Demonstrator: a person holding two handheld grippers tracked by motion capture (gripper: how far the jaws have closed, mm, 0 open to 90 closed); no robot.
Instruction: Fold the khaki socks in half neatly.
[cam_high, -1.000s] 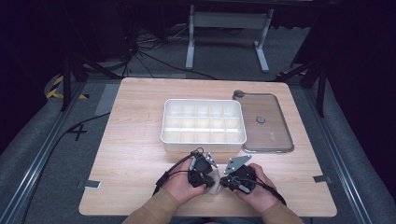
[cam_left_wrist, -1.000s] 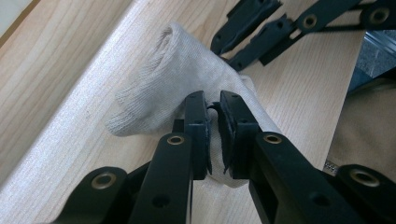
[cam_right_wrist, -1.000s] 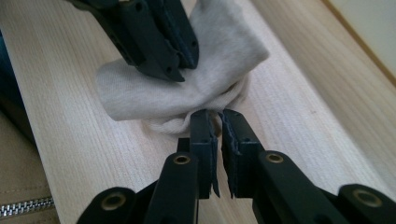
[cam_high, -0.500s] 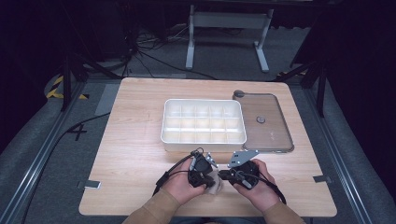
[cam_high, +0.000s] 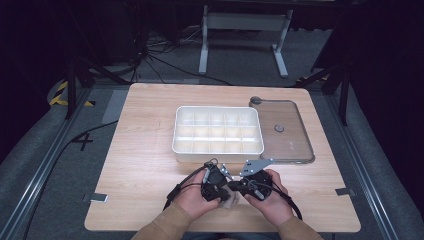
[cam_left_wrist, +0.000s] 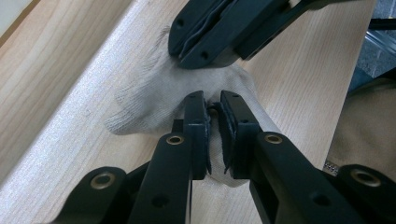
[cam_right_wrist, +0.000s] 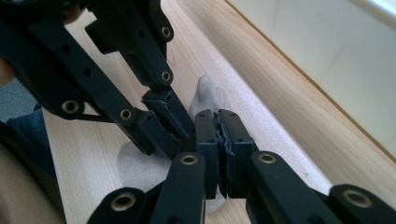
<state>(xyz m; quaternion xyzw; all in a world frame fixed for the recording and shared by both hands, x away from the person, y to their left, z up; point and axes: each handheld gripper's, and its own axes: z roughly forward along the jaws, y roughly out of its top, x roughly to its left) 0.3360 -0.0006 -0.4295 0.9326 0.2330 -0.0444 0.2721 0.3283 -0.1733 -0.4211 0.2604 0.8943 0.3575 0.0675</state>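
Grippers meet over a small off-white knitted sock (cam_left_wrist: 154, 100) that lies on the pale wooden table (cam_high: 150, 150), near its front edge and just in front of the white plastic compartment tray (cam_high: 218, 131). In the high view the sock (cam_high: 229, 196) shows as a pale patch between the person's two hands.

The left gripper (cam_left_wrist: 214, 105) has its black jaws drawn nearly together, pinching a fold of the knit fabric between the pads; a thin strip of cloth shows in the narrow gap. In the high view this gripper (cam_high: 216, 182) sits in the left hand (cam_high: 196, 200), its cable looping off to the left.

The right gripper (cam_right_wrist: 218, 122) has its jaws pressed together on the sock (cam_right_wrist: 205, 95) as well, with the fabric bulging out beyond the tips and below them. In the high view it (cam_high: 248, 184) sits in the right hand (cam_high: 270, 200), with its grey three-cornered plate on top. The two grippers' tips are just beside each other, almost touching, on the same piece of cloth.

To the right of the tray, touching its side, lies a clear flat rectangular lid (cam_high: 282, 131) with a small round knob in the middle.
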